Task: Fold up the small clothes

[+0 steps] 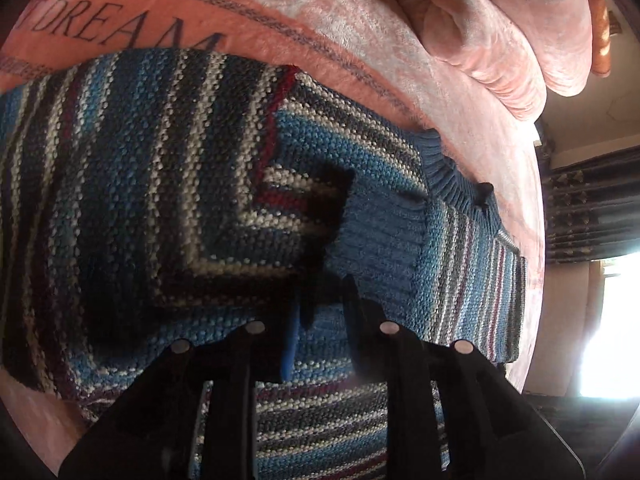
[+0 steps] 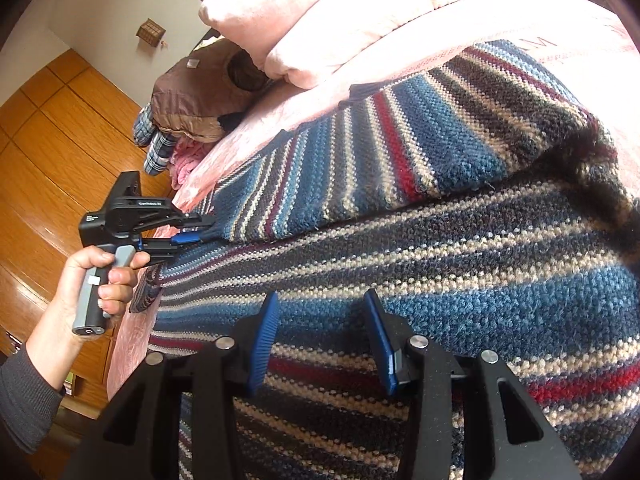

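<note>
A knitted sweater striped in blue, white, black and red lies on a pink blanket. One sleeve is laid across its body. My left gripper is shut on blue knit at the sleeve's end. In the right wrist view it shows at the left, pinching the sleeve's end at the bed's edge, held by a hand. Just above the sweater's body, my right gripper is open, its blue pads apart with nothing between them.
A thick folded pink quilt lies on the bed behind the sweater. A brown jacket and checked cloth are piled at the bed's far corner. Beside the bed is a wooden floor. A dark curtain hangs by a bright window.
</note>
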Motion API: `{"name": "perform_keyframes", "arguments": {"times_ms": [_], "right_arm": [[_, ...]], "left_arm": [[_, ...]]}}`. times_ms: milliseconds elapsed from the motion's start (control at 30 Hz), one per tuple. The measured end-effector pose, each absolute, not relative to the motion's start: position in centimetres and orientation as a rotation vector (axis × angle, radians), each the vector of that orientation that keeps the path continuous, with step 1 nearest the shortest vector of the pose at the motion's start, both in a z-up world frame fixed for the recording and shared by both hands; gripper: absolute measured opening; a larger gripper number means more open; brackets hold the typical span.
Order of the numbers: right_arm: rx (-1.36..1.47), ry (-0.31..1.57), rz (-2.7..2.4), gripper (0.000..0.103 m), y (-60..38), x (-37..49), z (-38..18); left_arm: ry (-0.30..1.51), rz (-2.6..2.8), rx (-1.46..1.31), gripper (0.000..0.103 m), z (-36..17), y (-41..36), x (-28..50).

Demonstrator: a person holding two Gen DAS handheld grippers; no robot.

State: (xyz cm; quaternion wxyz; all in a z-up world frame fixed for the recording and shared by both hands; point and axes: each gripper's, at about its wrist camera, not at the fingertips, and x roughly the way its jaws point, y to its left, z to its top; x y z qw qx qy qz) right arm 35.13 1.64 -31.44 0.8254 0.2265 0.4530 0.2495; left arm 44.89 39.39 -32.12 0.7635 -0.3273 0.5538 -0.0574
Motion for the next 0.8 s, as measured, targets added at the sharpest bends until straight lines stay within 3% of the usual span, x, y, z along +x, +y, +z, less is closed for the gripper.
{"name": "perform_keyframes", "arguments": {"times_ms": [33,200,300,467,533,600,667,733,800], "right_arm": [[0.483,0.963,0.53,0.045,1.7,35.1,-31.4],[0.48,0.962,0.535,0.045,1.7,35.2,-31.3],[0.476,0.962,0.536,0.045,1.9,35.2,-31.3],[0.472,0.962,0.535,0.045,1.7,35.0,-31.3],[0.465,0.962,0.535,0.045,1.7,34.9,-31.3],[0.456,0.959,0.533,0.045,1.7,34.7,-31.3],[0.444,0.958,0.529,0.045,1.8,34.6,-31.3],[0.432,0.958,0.525,0.045,1.9,34.4,-31.4],[0.419,0.959,0.52,0.044,2.0,34.3,-31.4]], "left_arm": [[1.146,-0.134,-0.713,0.049,-31.0,39.2,44.4],[1.087,-0.332,-0.749,0.052,-29.6,36.2,45.0],[1.18,-0.294,-0.764,0.051,-32.7,35.6,45.6],[1.147,-0.294,-0.875,0.045,-33.2,38.7,43.8],[1.106,-0.277,-0.91,0.054,-32.5,41.2,42.0],[1.047,-0.261,-0.967,0.069,-31.9,44.8,39.7],[0.98,-0.206,-1.01,0.078,-31.2,49.4,36.6],[0.911,-0.134,-1.042,0.081,-30.6,54.1,33.4],[0.856,-0.036,-1.076,0.092,-30.6,58.7,30.0]]}}
